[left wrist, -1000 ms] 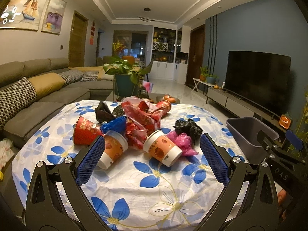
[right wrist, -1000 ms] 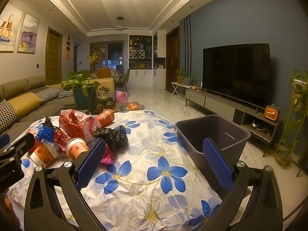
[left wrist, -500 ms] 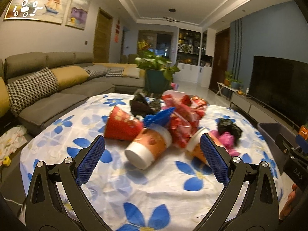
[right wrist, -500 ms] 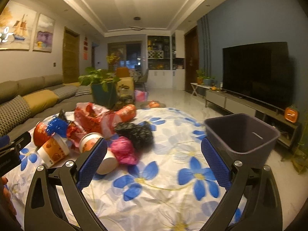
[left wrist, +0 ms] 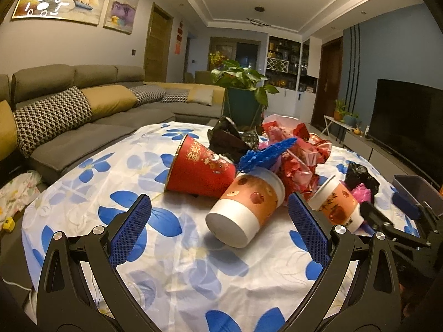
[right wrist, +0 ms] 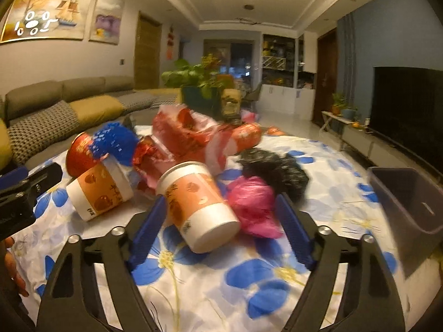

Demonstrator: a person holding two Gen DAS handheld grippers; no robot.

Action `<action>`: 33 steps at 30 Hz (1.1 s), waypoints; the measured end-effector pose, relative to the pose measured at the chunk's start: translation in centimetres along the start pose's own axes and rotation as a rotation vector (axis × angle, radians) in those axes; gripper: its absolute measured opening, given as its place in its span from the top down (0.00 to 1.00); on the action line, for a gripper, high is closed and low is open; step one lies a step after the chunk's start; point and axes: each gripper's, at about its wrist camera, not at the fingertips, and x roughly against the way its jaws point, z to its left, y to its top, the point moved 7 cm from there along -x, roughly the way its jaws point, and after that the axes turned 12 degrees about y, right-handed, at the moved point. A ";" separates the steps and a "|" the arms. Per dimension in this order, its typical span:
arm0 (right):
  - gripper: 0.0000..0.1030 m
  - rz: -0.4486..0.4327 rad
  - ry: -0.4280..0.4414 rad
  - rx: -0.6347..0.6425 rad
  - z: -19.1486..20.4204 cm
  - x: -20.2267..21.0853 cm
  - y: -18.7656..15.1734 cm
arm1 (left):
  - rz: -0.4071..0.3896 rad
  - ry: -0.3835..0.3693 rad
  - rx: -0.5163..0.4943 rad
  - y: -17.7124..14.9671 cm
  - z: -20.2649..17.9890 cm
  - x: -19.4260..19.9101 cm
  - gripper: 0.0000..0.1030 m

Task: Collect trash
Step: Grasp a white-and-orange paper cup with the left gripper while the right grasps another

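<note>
A trash pile lies on the flower-cloth table (left wrist: pixel 180 265). In it are a red paper cup (left wrist: pixel 199 166), two tipped orange cups, a blue frilly piece (left wrist: pixel 263 155), red wrappers (left wrist: pixel 299 163), a black bag (right wrist: pixel 274 166) and a pink bag (right wrist: pixel 254 207). My left gripper (left wrist: pixel 218 204) is open, low over the cloth. The nearer orange cup (left wrist: pixel 246 210) lies just ahead between its fingers. My right gripper (right wrist: pixel 221 202) is closing around the other orange cup (right wrist: pixel 199 204) and the pink bag. Its right pad is clear of the cup, so nothing is gripped.
A grey bin (right wrist: pixel 409 202) stands off the table's right edge. A sofa (left wrist: pixel 83 116) runs along the left, and a potted plant (left wrist: pixel 243 94) stands behind the pile. A TV (left wrist: pixel 409 121) and a low cabinet line the right wall. The left gripper's body (right wrist: pixel 27 188) shows at the left edge.
Both grippers came closer and lower toward the pile, swinging left. The right jaws have narrowed, and an orange cup now lies between them. The left jaws stayed wide.
</note>
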 end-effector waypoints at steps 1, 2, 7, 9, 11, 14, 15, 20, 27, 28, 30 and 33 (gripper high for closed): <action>0.27 0.010 0.005 0.000 0.1 -0.5 -0.1 | 0.002 -0.001 0.001 -0.1 0.0 -0.2 0.06; 0.27 0.020 0.014 0.000 0.1 -0.9 -0.2 | 0.004 -0.006 0.004 -0.1 0.0 -0.4 0.06; 0.27 0.092 0.053 -0.036 -0.2 -3.0 -1.1 | 0.018 -0.024 0.004 -0.3 -0.1 -1.7 0.06; 0.27 0.121 0.074 -0.053 -0.3 -3.7 -1.5 | 0.020 -0.029 -0.006 -0.3 -0.4 -2.1 0.06; 0.27 0.143 0.094 -0.063 -0.3 -4.2 -1.8 | 0.020 -0.043 -0.024 -0.3 -0.9 -2.5 0.06; 0.29 0.168 0.116 -0.070 -0.3 -4.7 -2.2 | 0.035 -0.080 -0.050 -0.4 -1.6 -3.4 0.06; 0.33 0.175 0.122 -0.071 -0.4 -4.9 -2.2 | 0.042 -0.085 -0.055 -0.6 -1.8 -3.6 0.06; 0.35 0.192 0.146 -0.072 -0.1 -5.3 -2.5 | 0.083 -0.121 -0.101 -1.2 -2.7 -5.3 0.06; 0.35 0.222 0.176 -0.091 -0.1 -6.0 -2.6 | 0.150 -0.204 -0.110 -1.9 -3.5 -6.6 0.25; 0.35 0.222 0.178 -0.091 0.0 -5.9 -2.5 | 0.157 -0.213 -0.110 -2.0 -3.7 -6.8 0.27; 0.35 0.226 0.176 -0.083 0.0 -6.2 -2.4 | 0.166 -0.223 -0.110 -2.2 -3.8 -7.1 0.31; 0.37 0.230 0.177 -0.072 0.3 -6.3 -2.5 | 0.167 -0.242 -0.106 -2.2 -3.8 -7.1 0.35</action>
